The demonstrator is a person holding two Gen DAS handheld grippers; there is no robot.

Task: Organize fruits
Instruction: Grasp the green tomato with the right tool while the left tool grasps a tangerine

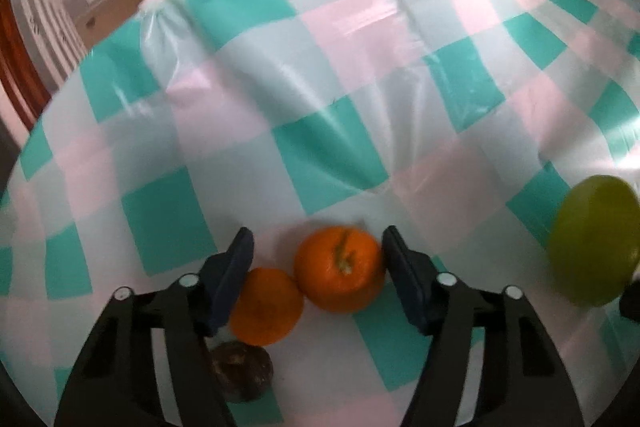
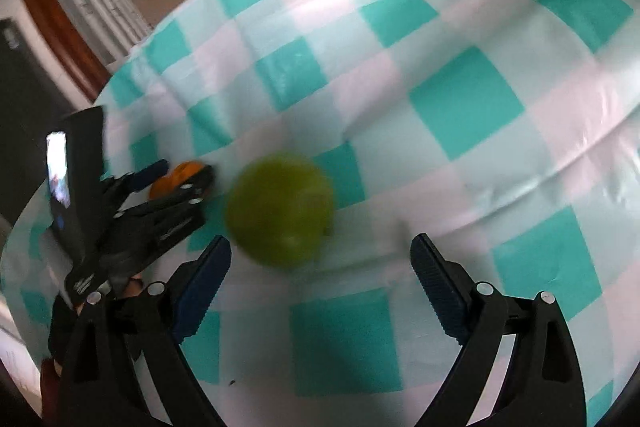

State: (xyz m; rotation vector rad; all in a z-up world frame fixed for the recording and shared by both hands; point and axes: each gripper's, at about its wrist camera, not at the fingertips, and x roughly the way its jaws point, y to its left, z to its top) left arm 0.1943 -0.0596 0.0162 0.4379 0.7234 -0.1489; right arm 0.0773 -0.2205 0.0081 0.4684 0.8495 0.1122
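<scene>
My left gripper (image 1: 318,247) stands wide over the checked tablecloth (image 1: 328,75), its fingers either side of two oranges: the stemmed orange (image 1: 340,273) lies just inside the right finger, touching the smaller orange (image 1: 266,305), which sits partly behind the left finger, with a dark brown fruit (image 1: 242,371) just beside that one, nearer me. My right gripper (image 2: 320,255) is also spread wide and holds nothing. The blurred green apple (image 2: 280,209) lies on the cloth just ahead of its fingers, nearer the left one, well in from the table's far edge.
</scene>
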